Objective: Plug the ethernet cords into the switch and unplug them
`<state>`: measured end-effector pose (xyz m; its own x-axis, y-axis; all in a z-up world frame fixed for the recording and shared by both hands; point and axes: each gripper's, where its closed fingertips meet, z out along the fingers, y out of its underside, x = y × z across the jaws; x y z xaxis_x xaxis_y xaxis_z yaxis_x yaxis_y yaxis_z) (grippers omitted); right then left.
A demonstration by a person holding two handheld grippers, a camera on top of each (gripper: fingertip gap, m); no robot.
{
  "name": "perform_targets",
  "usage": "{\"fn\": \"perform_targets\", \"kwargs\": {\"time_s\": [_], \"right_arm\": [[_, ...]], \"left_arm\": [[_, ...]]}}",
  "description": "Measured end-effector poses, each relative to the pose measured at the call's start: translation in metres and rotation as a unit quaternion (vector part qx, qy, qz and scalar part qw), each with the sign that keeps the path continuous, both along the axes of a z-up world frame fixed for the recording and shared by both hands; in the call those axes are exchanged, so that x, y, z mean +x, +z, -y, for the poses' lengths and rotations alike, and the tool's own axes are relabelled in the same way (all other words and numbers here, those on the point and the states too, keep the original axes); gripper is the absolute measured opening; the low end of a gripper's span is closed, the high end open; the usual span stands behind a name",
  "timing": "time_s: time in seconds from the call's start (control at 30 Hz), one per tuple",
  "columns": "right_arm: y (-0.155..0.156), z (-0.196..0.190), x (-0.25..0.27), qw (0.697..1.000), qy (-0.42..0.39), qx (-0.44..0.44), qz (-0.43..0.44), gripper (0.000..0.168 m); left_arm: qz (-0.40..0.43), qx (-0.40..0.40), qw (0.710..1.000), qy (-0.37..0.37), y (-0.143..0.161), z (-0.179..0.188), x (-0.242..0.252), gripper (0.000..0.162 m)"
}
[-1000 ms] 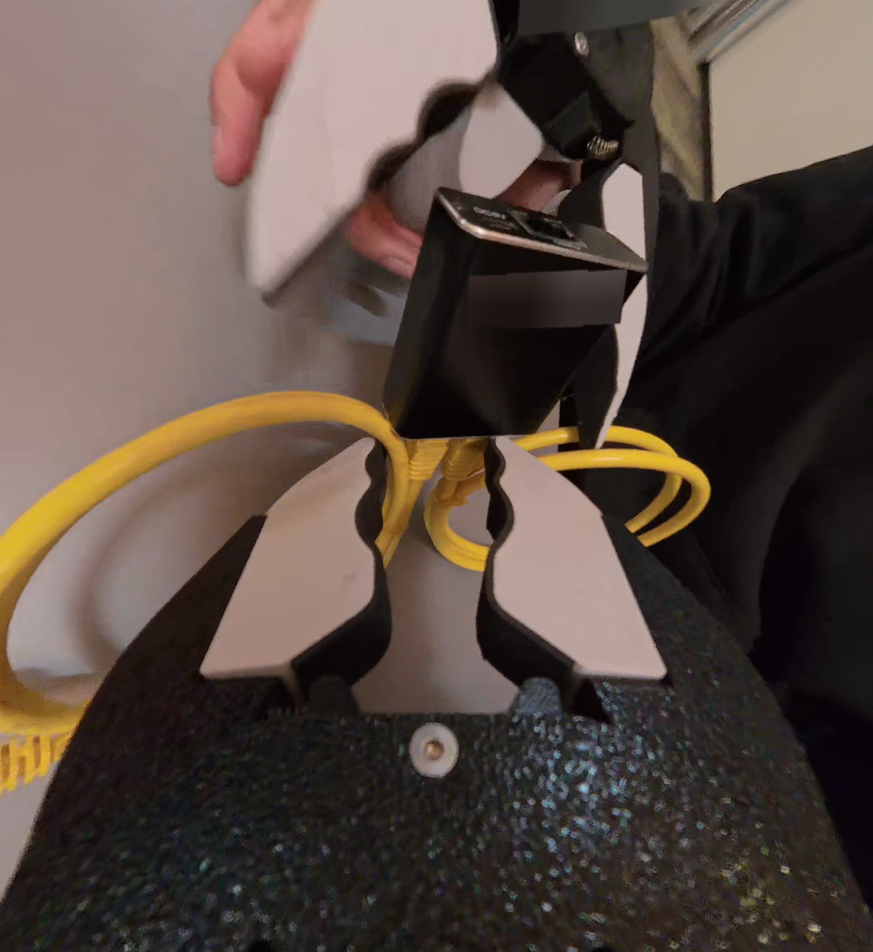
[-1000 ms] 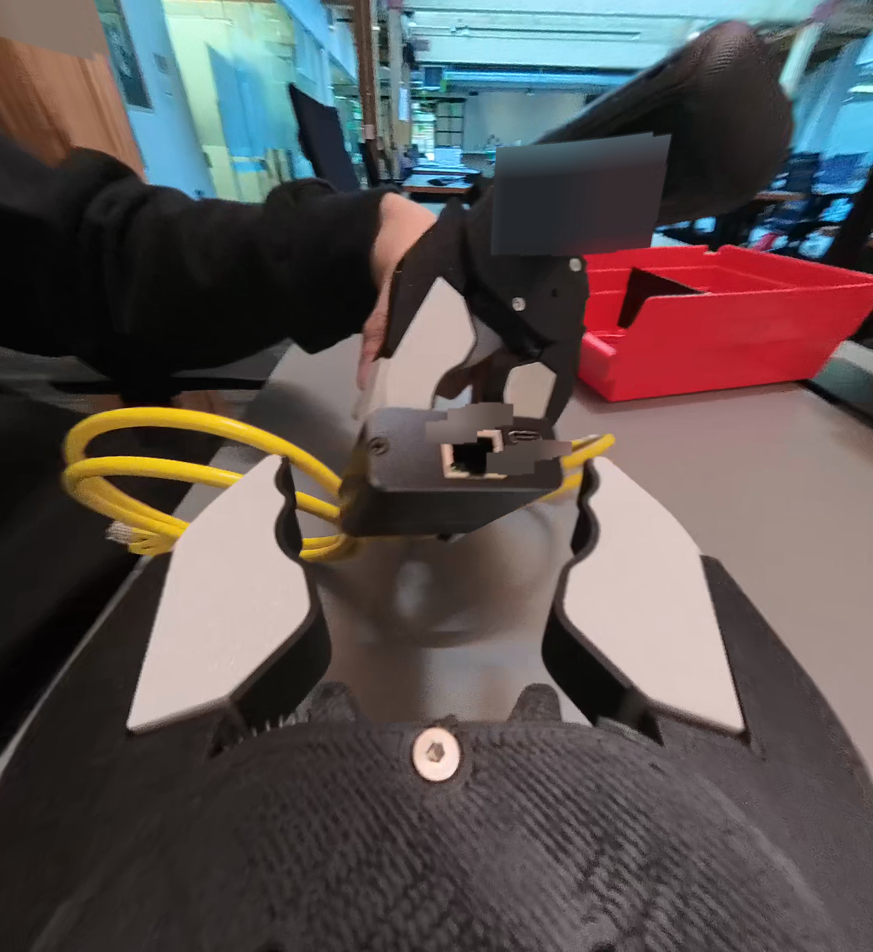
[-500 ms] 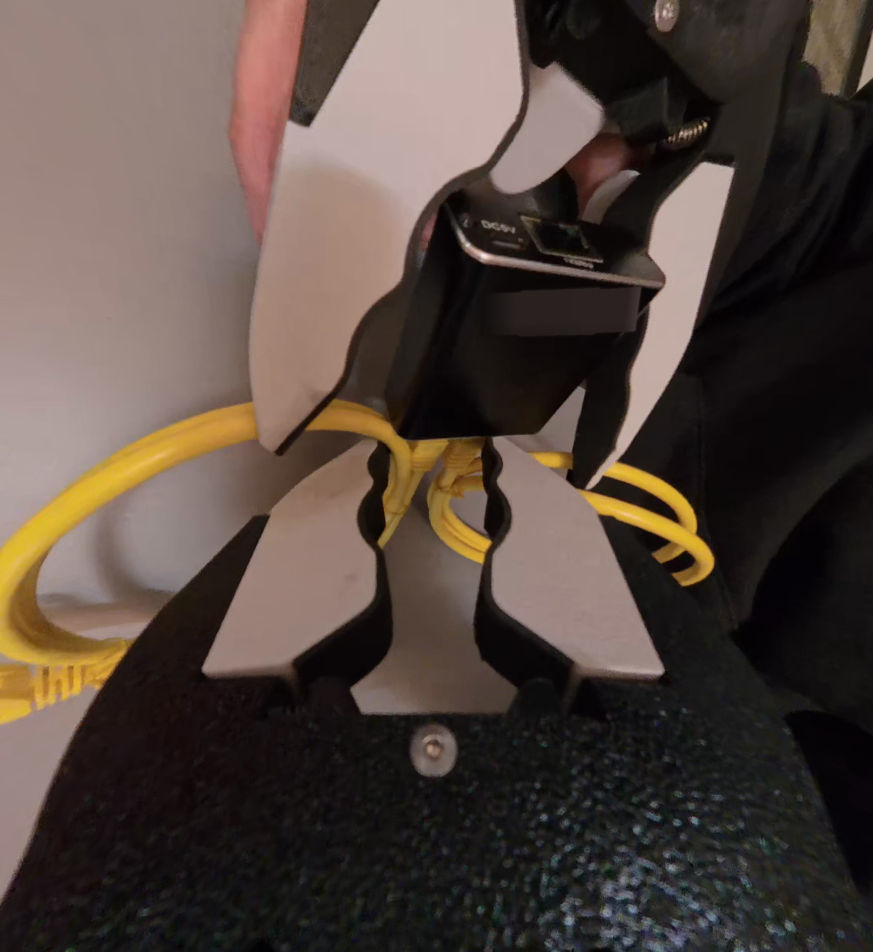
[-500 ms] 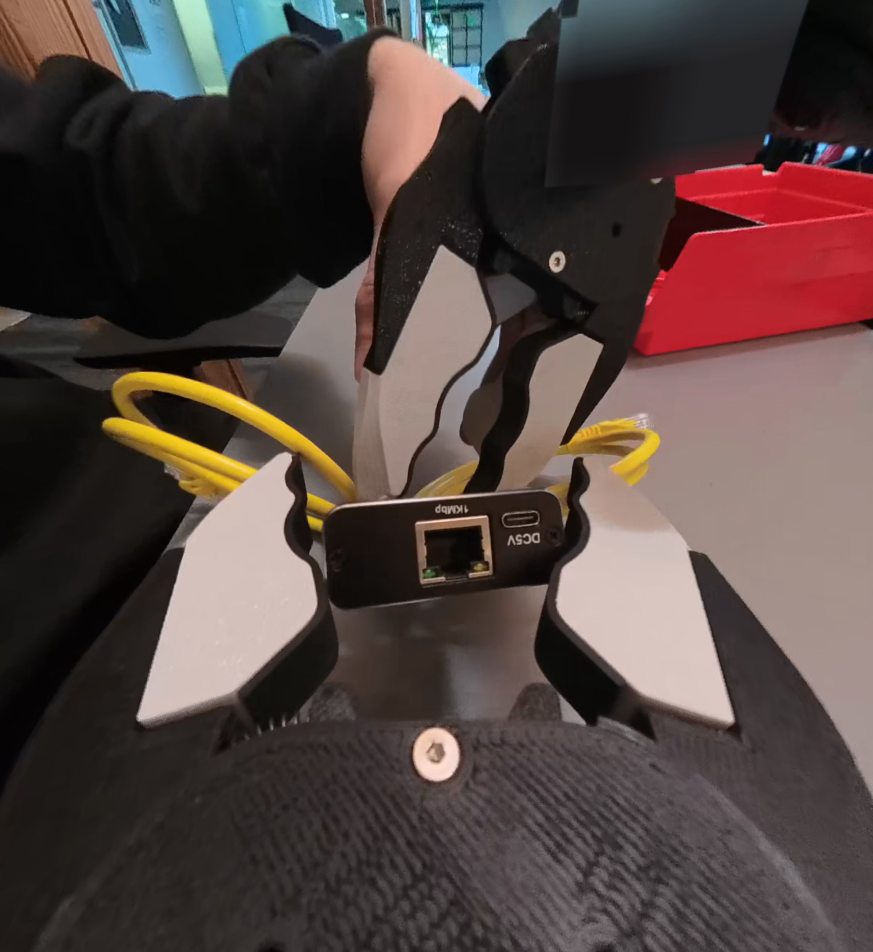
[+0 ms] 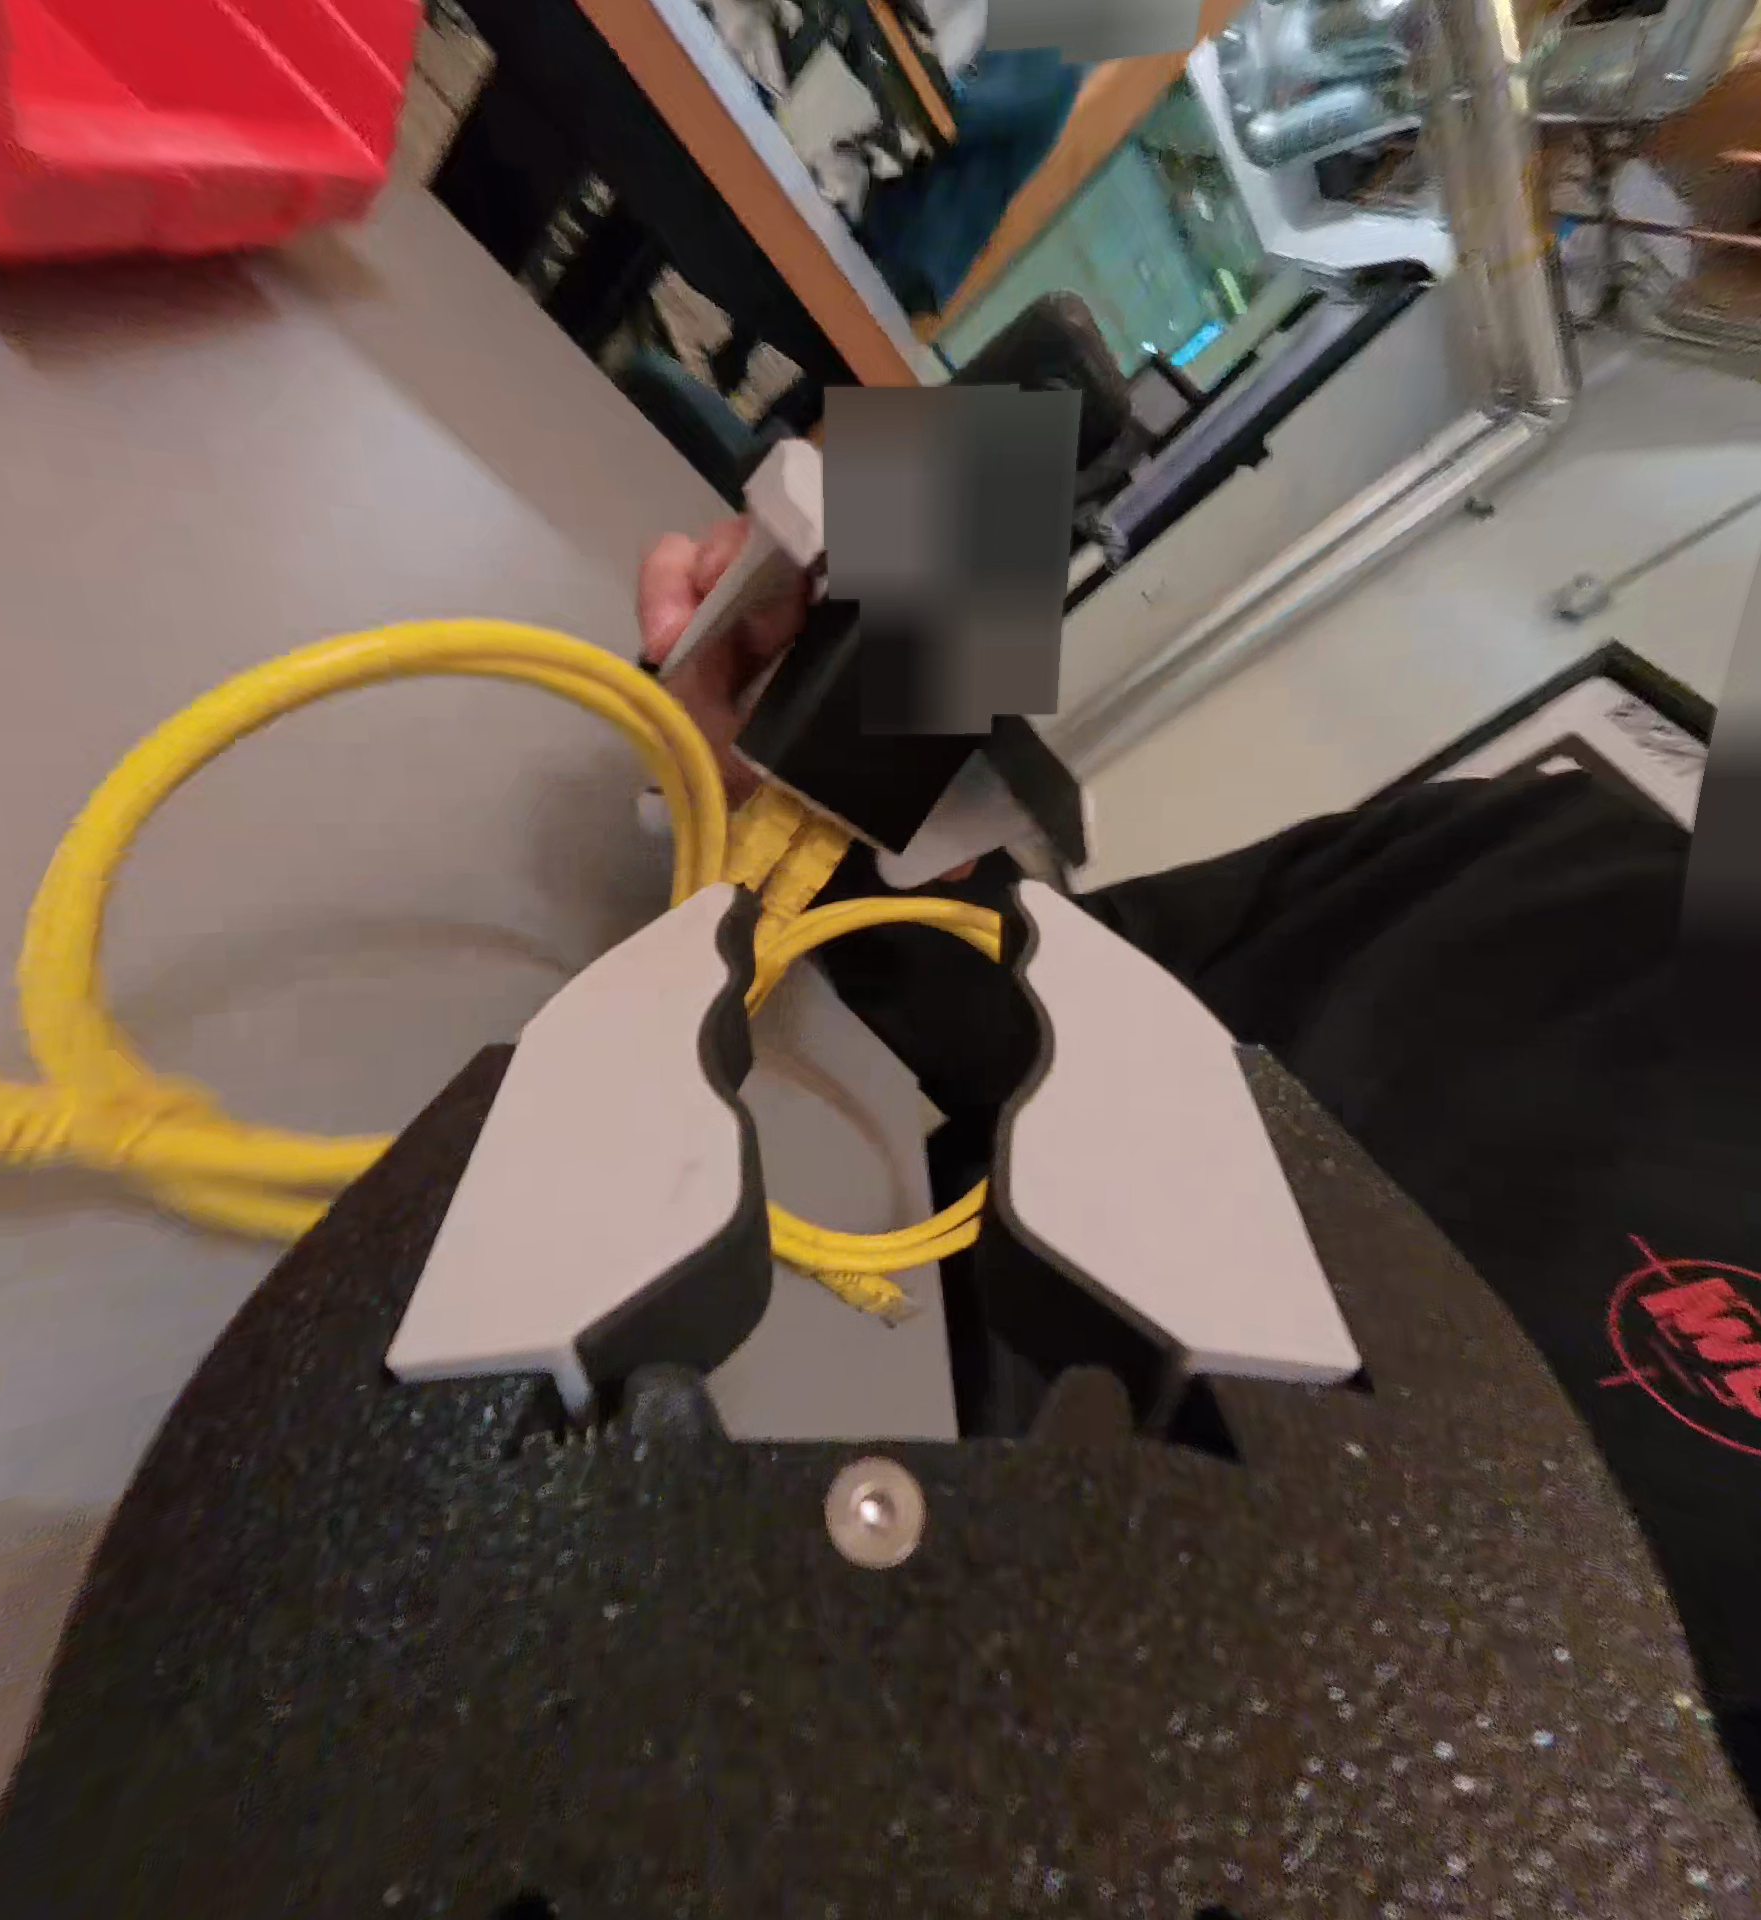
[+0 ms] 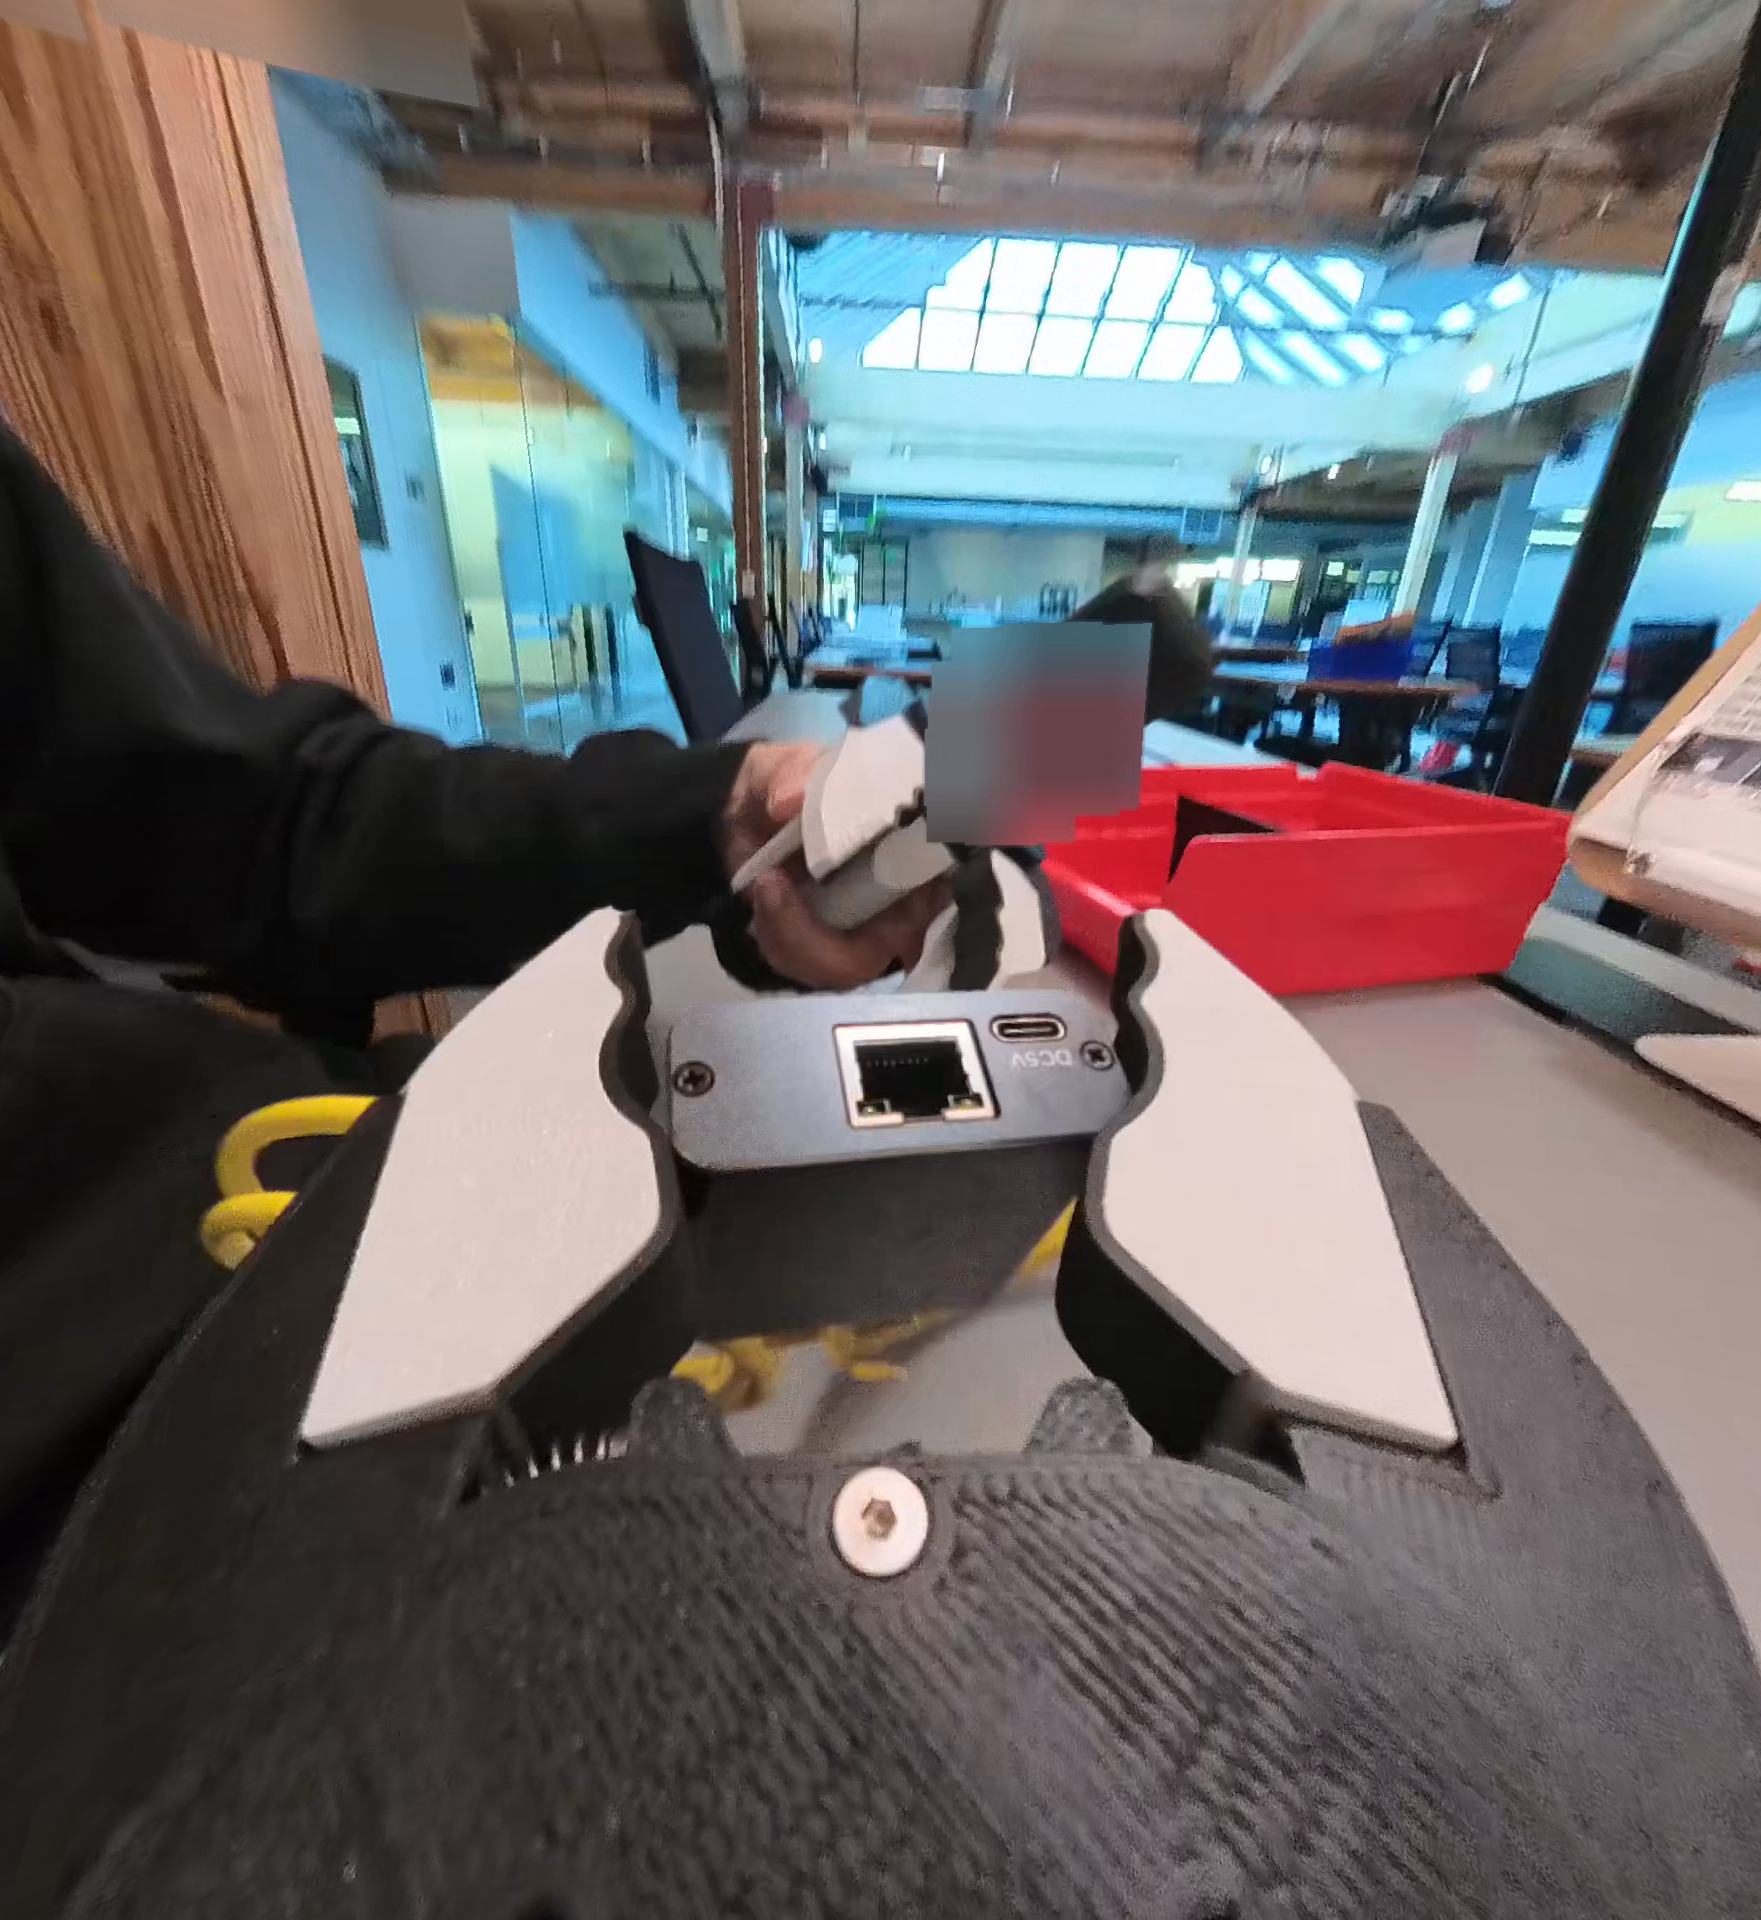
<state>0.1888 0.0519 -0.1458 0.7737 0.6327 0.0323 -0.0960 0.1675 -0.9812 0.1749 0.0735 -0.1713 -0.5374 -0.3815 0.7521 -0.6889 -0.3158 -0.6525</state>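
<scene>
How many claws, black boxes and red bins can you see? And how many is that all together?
Claws: 2, the left claw and the right claw
Black switch: 1
Red bin: 1
Total: 4
The yellow cords are too tangled to count.

Switch (image 6: 897, 1081) between the fingers of the right gripper (image 6: 881, 997), cords (image 5: 377, 665) looped on the table (image 5: 232, 499) left of the left gripper (image 5: 876, 914), bin (image 6: 1354, 894) behind the switch, on the table
</scene>
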Motion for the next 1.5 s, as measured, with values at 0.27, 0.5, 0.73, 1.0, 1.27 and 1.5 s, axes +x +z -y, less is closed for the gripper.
{"fn": "perform_targets", "kwargs": {"time_s": [0.27,0.5,0.73,1.0,1.27,1.5], "right_arm": [[0.014,0.007,-0.007,0.999,0.026,0.038,-0.021,0.085],[0.011,0.005,-0.016,0.999,0.036,0.029,-0.005,0.084],[0.013,0.006,-0.016,0.999,0.033,0.040,-0.004,0.083],[0.014,0.002,-0.027,0.999,0.029,0.028,0.031,0.083],[0.014,0.003,-0.017,0.996,-0.007,0.049,0.073,0.079],[0.008,0.001,-0.030,0.997,0.030,0.033,0.062,0.079]], "left_arm": [[-0.030,0.019,0.999,-0.013,-0.033,0.026,0.004,0.048],[-0.005,-0.058,0.997,-0.048,-0.032,0.063,0.031,0.060],[0.061,-0.191,0.979,-0.034,0.003,0.061,0.050,0.059],[0.061,-0.135,0.989,-0.016,0.002,0.051,0.040,0.051],[0.093,-0.041,0.994,0.030,0.018,0.023,0.023,0.044],[0.021,-0.071,0.997,-0.026,-0.024,0.049,0.020,0.074]]}}
